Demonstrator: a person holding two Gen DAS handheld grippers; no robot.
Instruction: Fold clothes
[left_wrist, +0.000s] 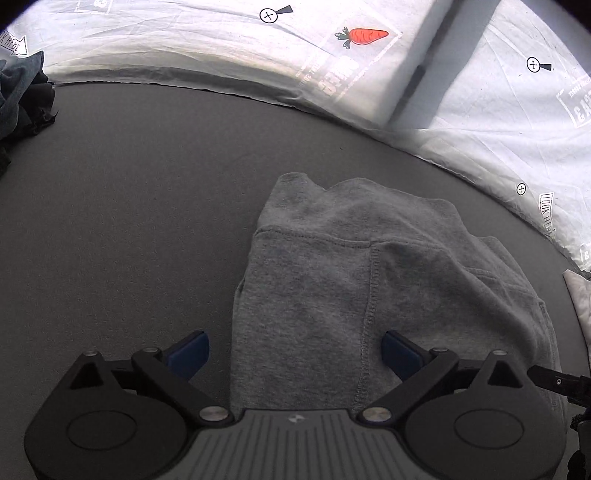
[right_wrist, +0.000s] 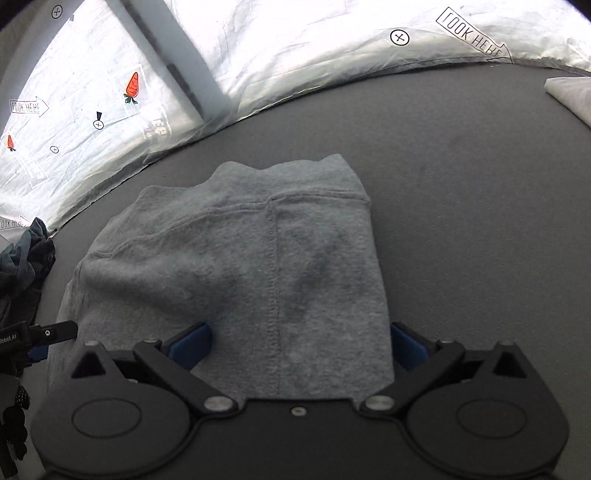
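Blue-padded fingers of the left gripper (left_wrist: 295, 354) stand wide apart, clamping nothing, one pad over the folded grey sweat garment (left_wrist: 369, 280) and the other over the dark grey mat (left_wrist: 129, 221). Just ahead, that fleecy, stitched-seam knit lies in a rough rectangle. Beside it the right gripper (right_wrist: 301, 345) also gapes wide and empty; white printed sheeting (right_wrist: 314, 55) and crumpled dark clothes (right_wrist: 22, 258) lie beyond.
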